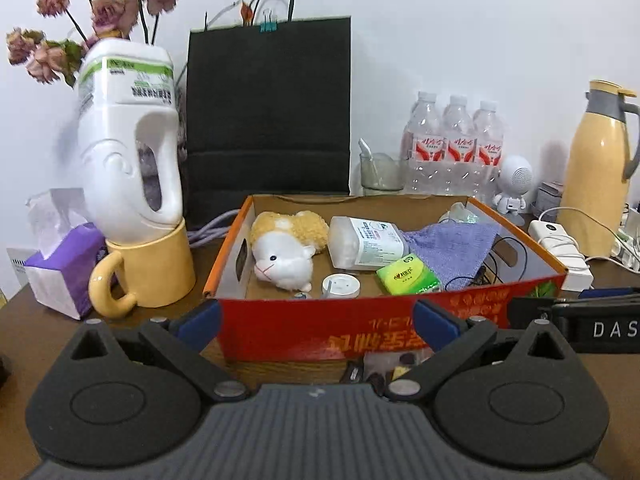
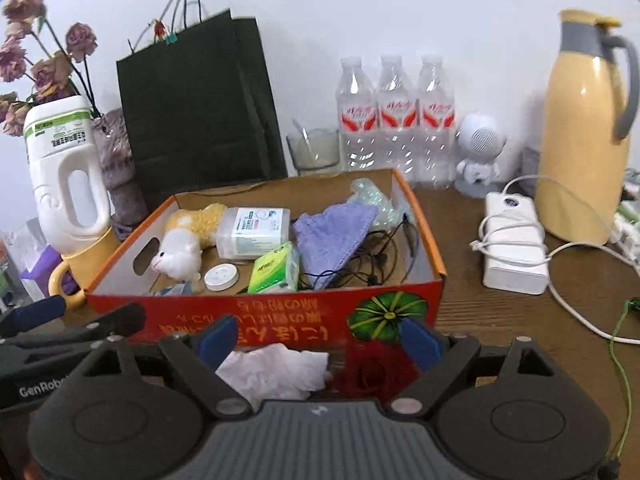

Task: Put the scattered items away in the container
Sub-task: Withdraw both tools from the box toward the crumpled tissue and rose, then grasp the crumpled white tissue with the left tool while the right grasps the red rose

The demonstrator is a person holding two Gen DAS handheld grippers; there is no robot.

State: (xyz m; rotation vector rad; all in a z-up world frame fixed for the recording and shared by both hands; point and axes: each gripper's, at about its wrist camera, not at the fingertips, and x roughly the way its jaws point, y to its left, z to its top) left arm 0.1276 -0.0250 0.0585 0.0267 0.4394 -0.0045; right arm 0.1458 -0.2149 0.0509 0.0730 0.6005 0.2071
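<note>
A red and orange cardboard box [image 1: 480, 308] [image 2: 304, 316] stands open on the brown table. It holds a plush toy [image 1: 284, 248], a white bottle [image 1: 364, 246], a green tissue pack [image 1: 408, 278], a purple cloth [image 1: 448, 248], a white disc [image 1: 340, 286] and black cables [image 2: 376, 260]. My left gripper [image 1: 316, 320] hangs open just before the box's front wall, over small dark items [image 1: 380, 372] on the table. My right gripper [image 2: 320, 340] is open too, with a crumpled white tissue [image 2: 276, 372] and a red flower-like thing [image 2: 376, 372] lying below and between its fingers, untouched.
Behind the box stand a black paper bag [image 1: 268, 112], three water bottles [image 1: 456, 144] and a glass [image 2: 314, 152]. At left are a white jug [image 1: 128, 152] on a yellow mug [image 1: 152, 268] and a tissue box [image 1: 60, 264]. At right are a power bank [image 2: 514, 248], a yellow thermos [image 2: 584, 128] and a green cord [image 2: 620, 340].
</note>
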